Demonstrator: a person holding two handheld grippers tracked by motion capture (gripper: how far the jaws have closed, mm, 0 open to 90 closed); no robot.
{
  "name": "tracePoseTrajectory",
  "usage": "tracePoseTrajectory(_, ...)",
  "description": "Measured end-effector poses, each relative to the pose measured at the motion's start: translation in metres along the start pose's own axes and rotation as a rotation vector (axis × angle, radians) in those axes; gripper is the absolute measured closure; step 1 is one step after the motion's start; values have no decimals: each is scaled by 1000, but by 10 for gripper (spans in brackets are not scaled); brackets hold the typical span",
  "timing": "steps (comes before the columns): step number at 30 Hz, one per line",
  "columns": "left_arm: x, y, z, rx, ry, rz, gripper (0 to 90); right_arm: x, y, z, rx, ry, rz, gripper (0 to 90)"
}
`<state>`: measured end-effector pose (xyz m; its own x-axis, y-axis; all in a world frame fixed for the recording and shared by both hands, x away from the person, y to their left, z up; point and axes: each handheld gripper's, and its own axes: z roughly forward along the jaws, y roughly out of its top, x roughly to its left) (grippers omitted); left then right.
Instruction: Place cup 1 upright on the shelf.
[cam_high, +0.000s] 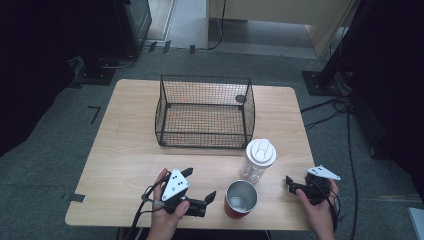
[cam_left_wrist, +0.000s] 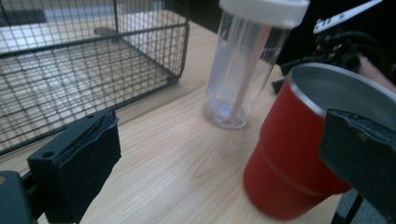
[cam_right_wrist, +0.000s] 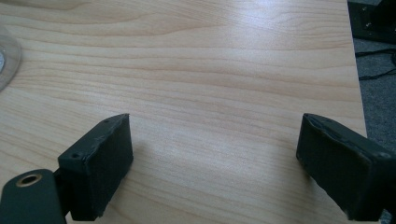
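nothing is yet carried or placed, as far as can be judged: the work in hand appears to be the moving of the drinkware into the wire basket, and no part of it is done. the left gripper is held released, its jaws spread wide with nothing between them, and it is aimed at the red cup, which stands upright just beside its right-hand jaw; in the left gripper view the red cup is seen close against that jaw, though whether it is touched cannot be told. the clear bottle with its white lid is stood upright just beyond the cup, ahead of the left gripper and between the two grippers. the right gripper is likewise released, jaws wide apart over bare table, with the bottle off to its left and nothing grasped. the basket is set farther ahead of both grippers, well apart from them, and nothing is seen inside it. what is left is judged to be everything: grasping, lifting and setting down. counted: one red cup, one clear bottle, one wire basket, two grippers, one table.
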<state>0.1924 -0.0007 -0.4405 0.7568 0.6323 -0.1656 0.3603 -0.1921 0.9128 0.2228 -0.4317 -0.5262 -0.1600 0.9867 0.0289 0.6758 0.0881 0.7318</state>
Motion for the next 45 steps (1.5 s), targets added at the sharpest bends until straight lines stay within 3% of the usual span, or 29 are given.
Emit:
tracePoseTrajectory(6,-13,6,2,-32,-40,-16,0,0,0,0,0,0,0,105)
tracePoseTrajectory(22,-55,10,27,-9,-151,28,0,0,0,0,0,0,1,105)
tracePoseTrajectory(25,-62,9,32,2,-149,51,0,0,0,0,0,0,0,105)
tracePoseTrajectory(35,-71,0,49,48,-151,69,0,0,0,0,0,0,0,105)
tracePoseTrajectory(45,-75,-12,64,117,-102,104,0,0,0,0,0,0,0,105)
